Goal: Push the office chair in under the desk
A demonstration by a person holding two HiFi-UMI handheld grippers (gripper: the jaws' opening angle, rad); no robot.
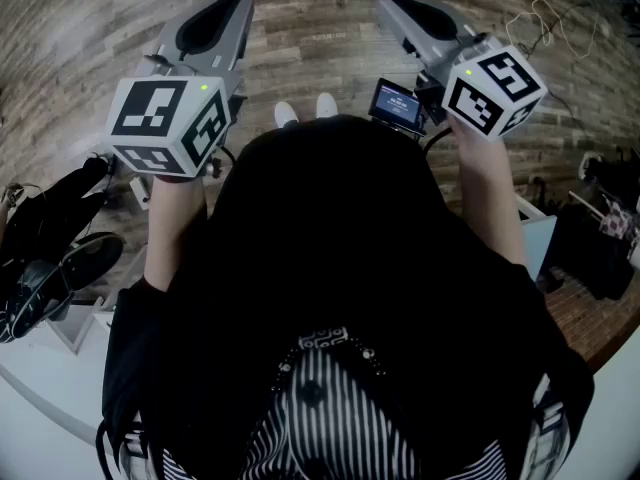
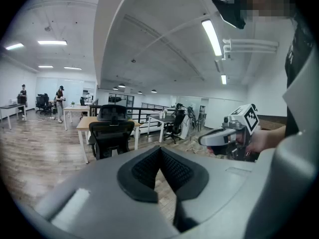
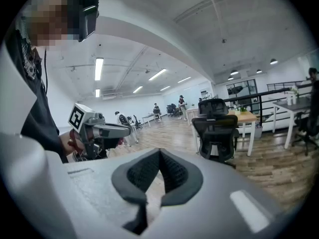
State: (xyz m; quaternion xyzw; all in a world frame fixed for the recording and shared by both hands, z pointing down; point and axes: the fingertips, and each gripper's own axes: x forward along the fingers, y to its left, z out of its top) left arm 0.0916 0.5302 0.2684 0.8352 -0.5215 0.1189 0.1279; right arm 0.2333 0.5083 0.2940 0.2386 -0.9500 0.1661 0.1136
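The black office chair [image 2: 110, 136] stands at the near side of the wood-topped desk [image 2: 83, 124], well ahead of both grippers. It appears up and to the left of the left gripper [image 2: 160, 152] and up and to the right of the right gripper [image 3: 159, 154]. Each pair of jaws is pressed together with nothing between them. The two grippers are held side by side, apart, above a plank floor [image 1: 330, 48]. People [image 2: 60, 102] stand far beyond the chair.
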